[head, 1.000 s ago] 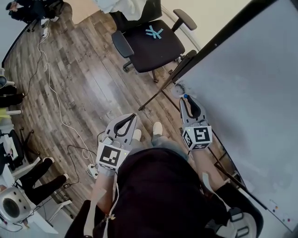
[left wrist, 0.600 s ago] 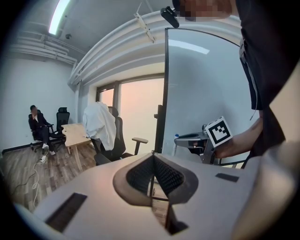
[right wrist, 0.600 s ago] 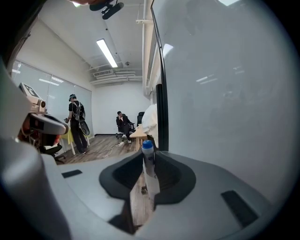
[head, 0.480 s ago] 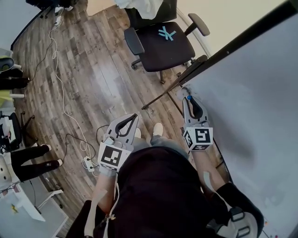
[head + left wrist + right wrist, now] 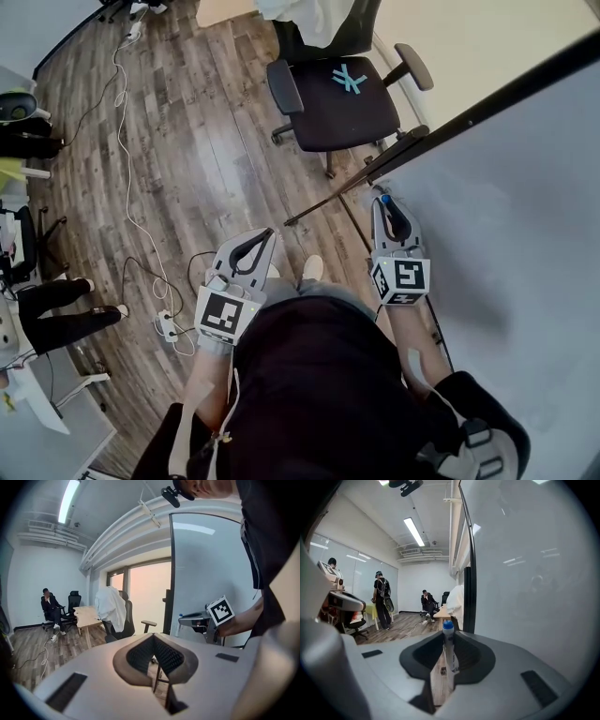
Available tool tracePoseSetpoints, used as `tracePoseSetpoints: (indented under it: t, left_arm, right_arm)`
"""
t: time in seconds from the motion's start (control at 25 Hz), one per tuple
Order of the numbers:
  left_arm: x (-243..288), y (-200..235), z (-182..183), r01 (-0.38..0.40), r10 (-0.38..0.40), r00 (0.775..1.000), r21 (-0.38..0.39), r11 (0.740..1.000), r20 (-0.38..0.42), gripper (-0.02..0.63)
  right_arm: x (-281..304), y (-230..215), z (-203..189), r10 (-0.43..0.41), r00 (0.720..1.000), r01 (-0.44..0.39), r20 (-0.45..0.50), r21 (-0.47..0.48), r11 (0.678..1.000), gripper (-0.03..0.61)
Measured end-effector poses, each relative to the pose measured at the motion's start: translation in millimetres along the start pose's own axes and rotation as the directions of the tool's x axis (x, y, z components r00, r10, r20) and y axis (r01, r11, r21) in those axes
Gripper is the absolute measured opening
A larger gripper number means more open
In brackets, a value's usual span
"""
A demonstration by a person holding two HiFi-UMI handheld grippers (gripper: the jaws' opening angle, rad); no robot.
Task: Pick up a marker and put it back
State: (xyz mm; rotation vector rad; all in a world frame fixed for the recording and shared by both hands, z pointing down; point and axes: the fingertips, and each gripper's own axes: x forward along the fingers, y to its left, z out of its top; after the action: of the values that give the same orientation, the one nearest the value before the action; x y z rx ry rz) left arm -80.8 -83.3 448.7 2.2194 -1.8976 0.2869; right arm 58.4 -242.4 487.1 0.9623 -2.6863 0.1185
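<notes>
My right gripper [image 5: 384,201] is shut on a white marker with a blue cap [image 5: 448,646]; its blue tip [image 5: 385,199] pokes out past the jaws beside the whiteboard [image 5: 506,216]. In the right gripper view the marker stands upright between the jaws, close to the board's black frame [image 5: 468,597]. My left gripper [image 5: 265,234] hangs over the wooden floor, shut with nothing in it; its jaws meet in the left gripper view [image 5: 153,654]. The right gripper's marker cube [image 5: 220,611] shows there too, at the right.
A black office chair [image 5: 342,94] stands on the wood floor beyond the board's stand foot [image 5: 323,206]. A white cable [image 5: 127,187] and a power strip [image 5: 167,328] lie on the floor at left. People sit and stand further back in the room [image 5: 427,603].
My head view has drifted, so the chair and floor slide right and down. Both grippers hold nearly the same pose; the right one stays shut on the marker by the board.
</notes>
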Motion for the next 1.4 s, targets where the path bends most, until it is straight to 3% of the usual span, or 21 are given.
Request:
tracePoseSetpoints:
  t: [0.32, 0.48, 0.88, 1.2, 1.4]
  left_arm:
    - [-15.2, 18.5, 12.5, -0.034, 0.034, 0.998, 0.01, 0.999, 0.05, 0.008]
    - [-23.5, 25.8, 18.1, -0.054, 0.055, 0.997, -0.023, 0.998, 0.059, 0.008]
    - [-42.9, 49.3, 28.6, -0.104, 0.106, 0.985, -0.019, 0.994, 0.138, 0.008]
    - [-75.6, 66.8, 36.2, -0.158, 0.163, 0.975, -0.047, 0.986, 0.152, 0.008]
    - [-103.8, 80.1, 36.0, -0.215, 0.222, 0.96, -0.058, 0.975, 0.173, 0.008]
  right_arm:
    - [3.7, 7.3, 25.7, -0.009, 1.0, 0.008, -0.009, -0.081, 0.997, 0.08]
    - [5.2, 12.0, 41.7, -0.019, 1.0, 0.018, -0.004, -0.132, 0.991, 0.08]
    - [6.0, 38.8, 94.9, 0.009, 0.999, 0.002, 0.036, -0.293, 0.956, 0.08]
    - [7.5, 96.1, 133.4, 0.134, 0.986, -0.098, 0.098, -0.311, 0.945, 0.08]
    - [7.7, 142.3, 146.8, 0.256, 0.957, -0.208, 0.136, -0.291, 0.934, 0.08]
